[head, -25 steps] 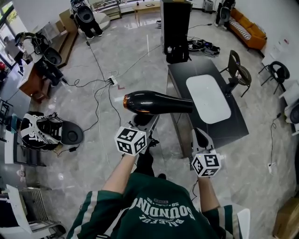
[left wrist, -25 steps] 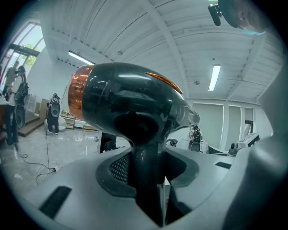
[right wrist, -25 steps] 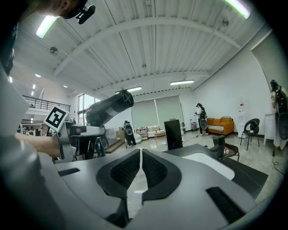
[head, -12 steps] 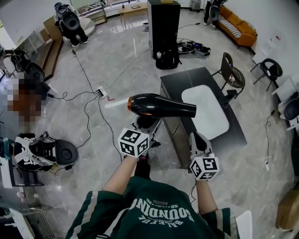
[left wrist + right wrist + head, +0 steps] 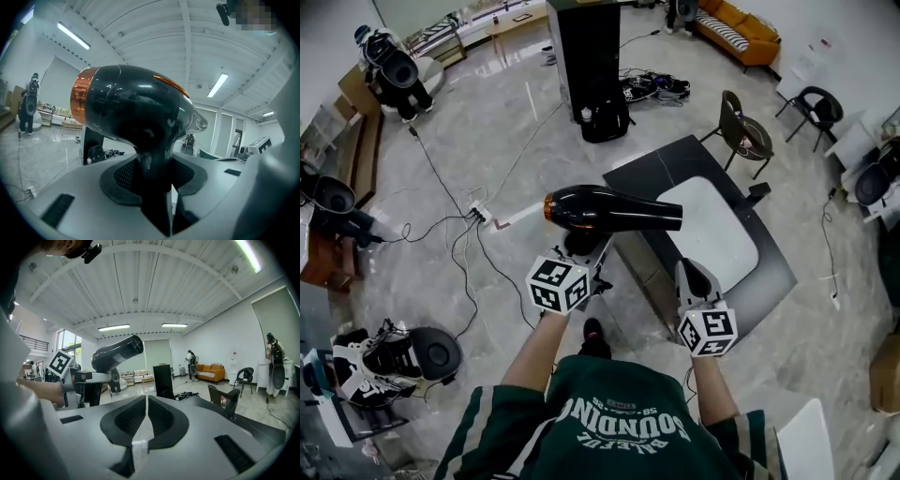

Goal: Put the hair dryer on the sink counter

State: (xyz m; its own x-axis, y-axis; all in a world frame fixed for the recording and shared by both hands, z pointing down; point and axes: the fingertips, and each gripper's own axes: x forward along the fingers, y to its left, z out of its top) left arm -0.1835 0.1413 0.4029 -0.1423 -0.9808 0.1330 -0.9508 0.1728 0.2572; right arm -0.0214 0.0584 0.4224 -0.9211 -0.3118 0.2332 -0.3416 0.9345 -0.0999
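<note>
Plainly the carry was the step in hand, with the set-down not yet begun. The left gripper [image 5: 583,247] had its jaws clamped on the handle of the dryer [image 5: 614,208]; in the left gripper view the black handle filled the gap between the pads, and the body sat above them. The dryer was held up in the air, lying roughly level. Its copper-ringed end pointed to the left of the head view, out over the floor, and its other end pointed toward the counter [image 5: 675,161]. It touched nothing but the pads. The right gripper [image 5: 694,274] hung just beside the counter's near edge with its jaws pressed together on nothing, so it had no part in the hold. The counter itself was a dark slab with a white basin [image 5: 717,225] set in its middle, leaving only bare strips round the rim. By my judgement, the next move called for bringing the dryer over one of those dark strips — not the basin — lowering it until the body rested on its side, and only then parting the left jaws. The round body could roll, so a flat, steady landing mattered.
</note>
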